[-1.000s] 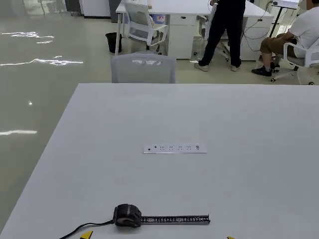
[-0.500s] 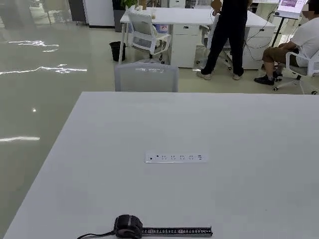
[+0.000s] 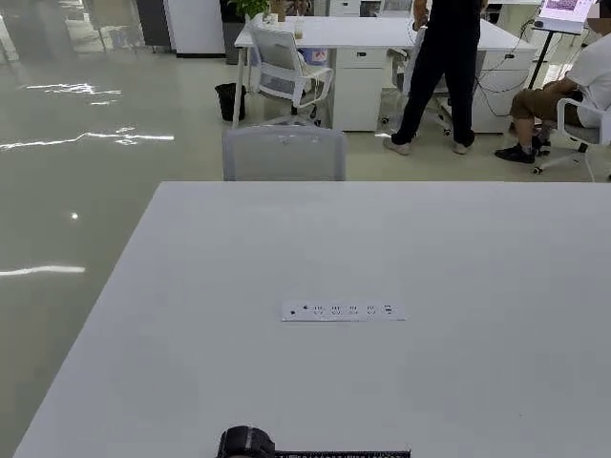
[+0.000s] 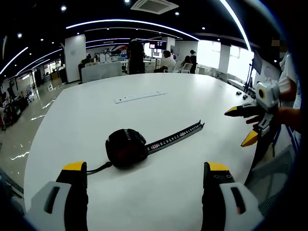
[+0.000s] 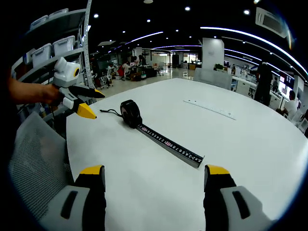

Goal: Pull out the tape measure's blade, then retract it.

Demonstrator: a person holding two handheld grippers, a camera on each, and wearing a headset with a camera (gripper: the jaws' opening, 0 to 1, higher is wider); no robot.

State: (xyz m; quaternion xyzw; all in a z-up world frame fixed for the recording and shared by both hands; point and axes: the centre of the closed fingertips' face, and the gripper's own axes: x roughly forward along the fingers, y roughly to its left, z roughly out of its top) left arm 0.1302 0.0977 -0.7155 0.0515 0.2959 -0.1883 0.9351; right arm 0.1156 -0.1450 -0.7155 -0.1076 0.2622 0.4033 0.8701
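The white table (image 3: 382, 239) carries everything. The left gripper (image 4: 144, 168) and the right gripper (image 5: 151, 169) are both spread wide, holding nothing. A power strip (image 3: 343, 311) lies mid-table. The black tape measure (image 4: 126, 147) rests near the table's front edge, between the grippers, its blade (image 4: 175, 137) drawn out flat.

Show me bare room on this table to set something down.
Widest patch: between the power strip and the far edge of the table by the grey chair. Also bare: either side of the strip, and the band between it and the tape measure. Crowded at the near edge: tape measure, its drawn-out blade, left gripper and right gripper.
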